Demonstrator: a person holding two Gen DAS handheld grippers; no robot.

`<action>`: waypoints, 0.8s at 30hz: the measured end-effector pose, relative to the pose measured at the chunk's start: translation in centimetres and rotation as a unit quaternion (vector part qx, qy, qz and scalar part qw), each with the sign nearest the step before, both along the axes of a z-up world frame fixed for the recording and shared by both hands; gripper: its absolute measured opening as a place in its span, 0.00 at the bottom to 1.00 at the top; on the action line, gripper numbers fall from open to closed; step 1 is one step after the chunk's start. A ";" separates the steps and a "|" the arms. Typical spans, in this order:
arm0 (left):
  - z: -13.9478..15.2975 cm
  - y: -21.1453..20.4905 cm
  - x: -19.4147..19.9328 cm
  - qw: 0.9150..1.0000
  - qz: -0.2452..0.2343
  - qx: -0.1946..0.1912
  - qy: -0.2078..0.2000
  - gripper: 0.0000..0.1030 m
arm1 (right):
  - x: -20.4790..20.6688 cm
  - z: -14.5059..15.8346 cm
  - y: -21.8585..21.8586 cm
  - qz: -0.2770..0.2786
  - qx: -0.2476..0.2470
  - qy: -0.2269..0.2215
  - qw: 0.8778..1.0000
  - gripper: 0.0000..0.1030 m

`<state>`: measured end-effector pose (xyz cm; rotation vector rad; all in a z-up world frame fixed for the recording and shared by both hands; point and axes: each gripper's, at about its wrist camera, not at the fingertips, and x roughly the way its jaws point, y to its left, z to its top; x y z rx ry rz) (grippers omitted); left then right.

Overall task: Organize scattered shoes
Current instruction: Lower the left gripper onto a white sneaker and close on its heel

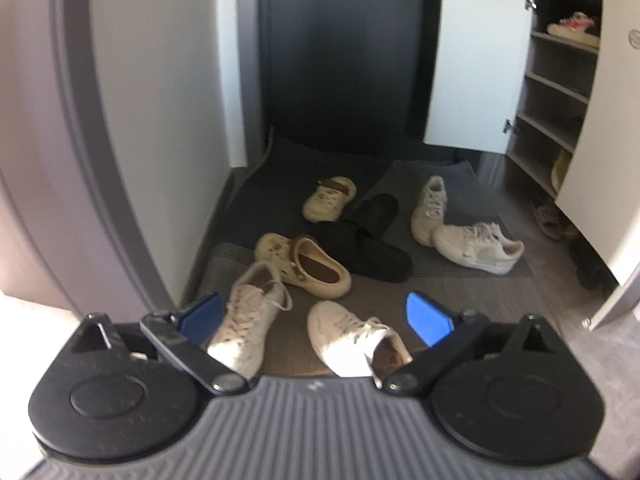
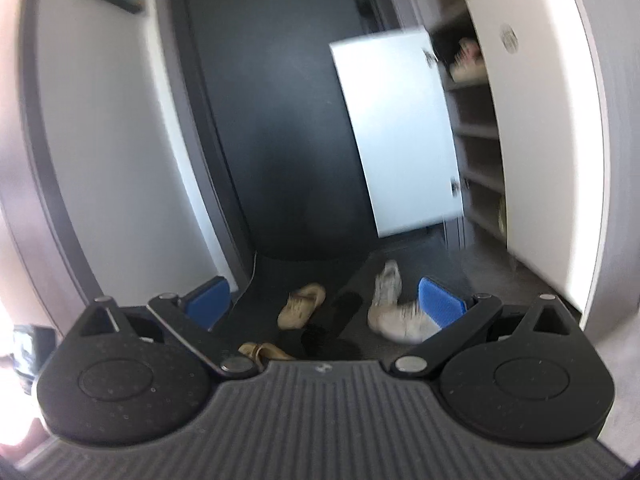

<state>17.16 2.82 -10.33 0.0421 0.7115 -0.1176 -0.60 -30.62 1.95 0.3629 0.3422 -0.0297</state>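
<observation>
- Shoes lay scattered on the dark wooden floor (image 1: 460, 292) and mats of an entryway, none yet lifted; I judged the sorting to be at its start.
- Nearest the left gripper (image 1: 316, 316), whose jaws stood wide apart and empty, a pair of white lace-up sneakers (image 1: 248, 320) lay just beyond and between the blue pads (image 1: 428, 318).
- Behind them sat a cream rubber clog (image 1: 308, 266), touching a black slipper (image 1: 368, 252); its cream mate (image 1: 329, 198) lay farther back on the dark doormat (image 1: 276, 184).
- To the right, a second pair of white sneakers (image 1: 476, 248) rested on the grey mat (image 1: 516, 264), toe against heel.
- The right gripper (image 2: 324, 304) hung higher, jaws likewise apart and holding nothing, with the far shoes blurred below it.
- Farthest off, the open shoe cabinet (image 1: 556, 92) with white doors showed free shelves and one light shoe (image 1: 572, 26) already stored.
- The next move probably called for lowering the left jaws onto a near sneaker's collar and closing them.
</observation>
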 end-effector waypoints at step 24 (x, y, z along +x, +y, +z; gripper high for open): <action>-25.0 -5.5 10.0 0.993 -0.070 0.016 0.094 0.73 | 5.9 -3.1 4.9 0.024 -0.104 0.060 0.993 1.00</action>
